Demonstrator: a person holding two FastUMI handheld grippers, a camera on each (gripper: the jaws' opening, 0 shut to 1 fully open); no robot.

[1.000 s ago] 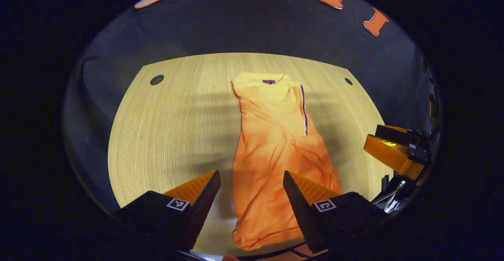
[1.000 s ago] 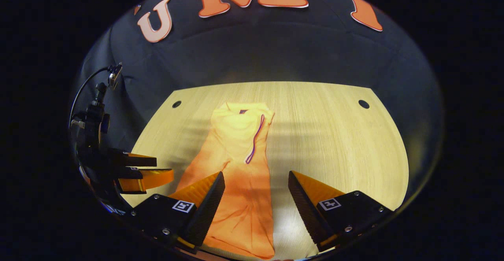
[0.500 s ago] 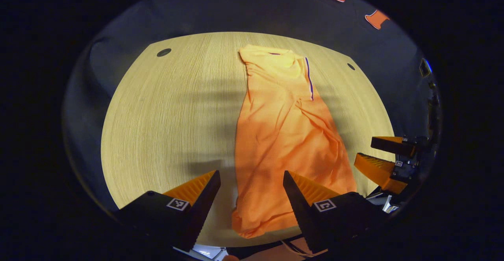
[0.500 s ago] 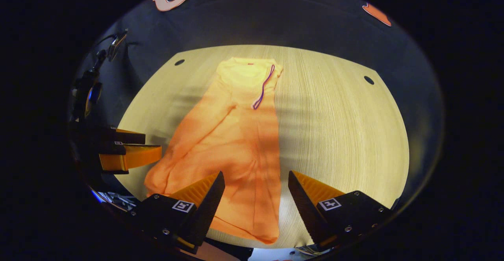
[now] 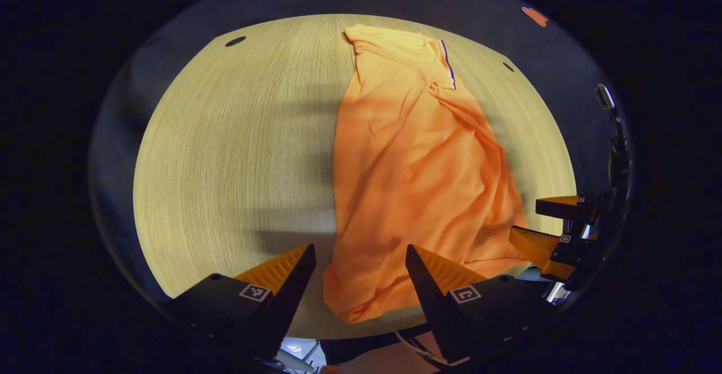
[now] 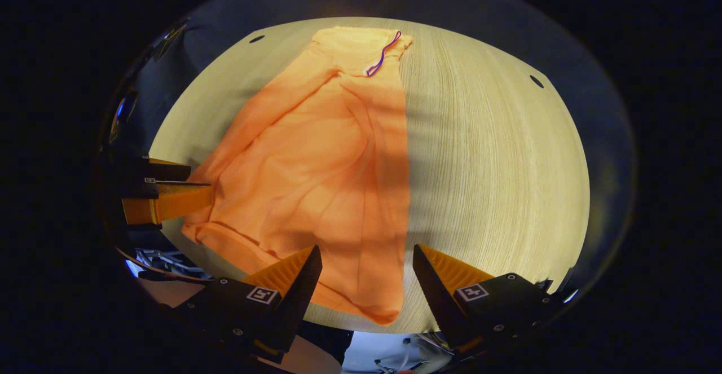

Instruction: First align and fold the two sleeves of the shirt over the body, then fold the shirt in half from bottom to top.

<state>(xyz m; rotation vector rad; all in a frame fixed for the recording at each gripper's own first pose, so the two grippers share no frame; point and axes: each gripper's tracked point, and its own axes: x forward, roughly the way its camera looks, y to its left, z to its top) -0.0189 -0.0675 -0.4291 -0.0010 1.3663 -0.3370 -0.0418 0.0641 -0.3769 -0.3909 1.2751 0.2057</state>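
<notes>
An orange polo shirt [image 5: 412,171] lies lengthwise on a pale wood-grain table [image 5: 225,154], collar at the far end, sleeves already folded in over the body and its hem at the near edge, as two hand-held grippers poise above that hem. The left gripper [image 5: 361,258] hangs with its jaws spread wide and empty over the hem's left corner; the right gripper [image 6: 366,258] hangs equally wide and empty over the right corner. The step in hand appears to be the bottom-to-top fold: to do it well, each gripper should likely pinch one hem corner through all layers, lift both together and level, and carry them to the collar so the folded-in sleeves do not slip out. The hem is rumpled and may need a taut pull first. Two small round holes [image 6: 256,39] mark the table's far corners; dark cloth backs the booth.
</notes>
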